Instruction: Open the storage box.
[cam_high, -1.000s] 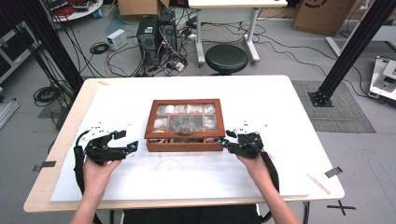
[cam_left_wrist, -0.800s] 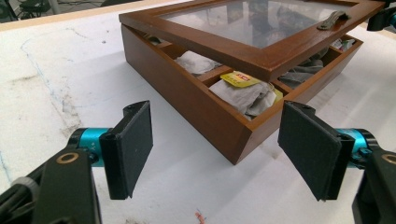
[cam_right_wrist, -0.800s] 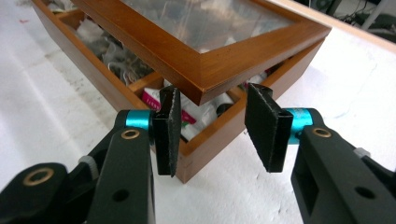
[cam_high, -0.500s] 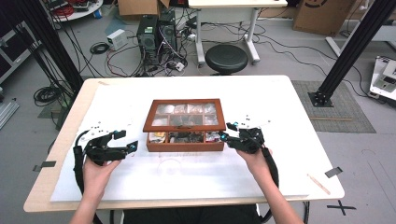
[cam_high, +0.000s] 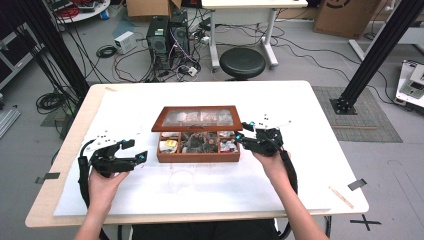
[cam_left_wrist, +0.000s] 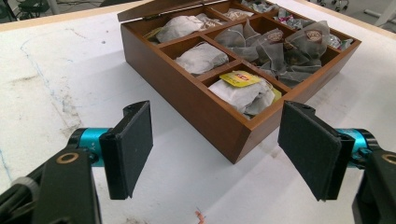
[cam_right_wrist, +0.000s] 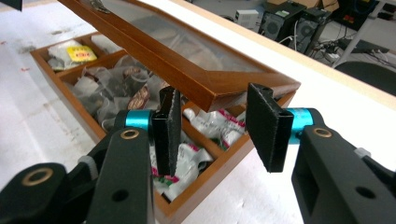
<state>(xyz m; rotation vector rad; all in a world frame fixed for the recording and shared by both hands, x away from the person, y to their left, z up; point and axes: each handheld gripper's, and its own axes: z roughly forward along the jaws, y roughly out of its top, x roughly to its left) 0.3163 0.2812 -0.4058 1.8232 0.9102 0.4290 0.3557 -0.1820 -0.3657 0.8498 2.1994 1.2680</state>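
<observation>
A wooden tea box (cam_high: 197, 156) stands mid-table, its compartments packed with tea bags (cam_left_wrist: 240, 91). Its glass-paned lid (cam_high: 197, 116) is tilted up at the front. My right gripper (cam_high: 244, 131) is at the box's right front corner, with its jaws set under the lid's front edge (cam_right_wrist: 205, 93). The jaws have just been opening a little, and the pads (cam_right_wrist: 168, 128) stand apart without pressing on the lid. My left gripper (cam_high: 136, 150) rests left of the box (cam_left_wrist: 187, 95), open and empty (cam_left_wrist: 215, 149).
White sheeting covers the table (cam_high: 310, 195). On the floor behind it are a black stool (cam_high: 242, 62), computer towers (cam_high: 167, 32) and loose cables. Black frame posts (cam_high: 372, 55) stand at both sides.
The right gripper has risen at the box's right front corner, and the lid has come up from nearly flat to a raised tilt. The left gripper stayed put.
</observation>
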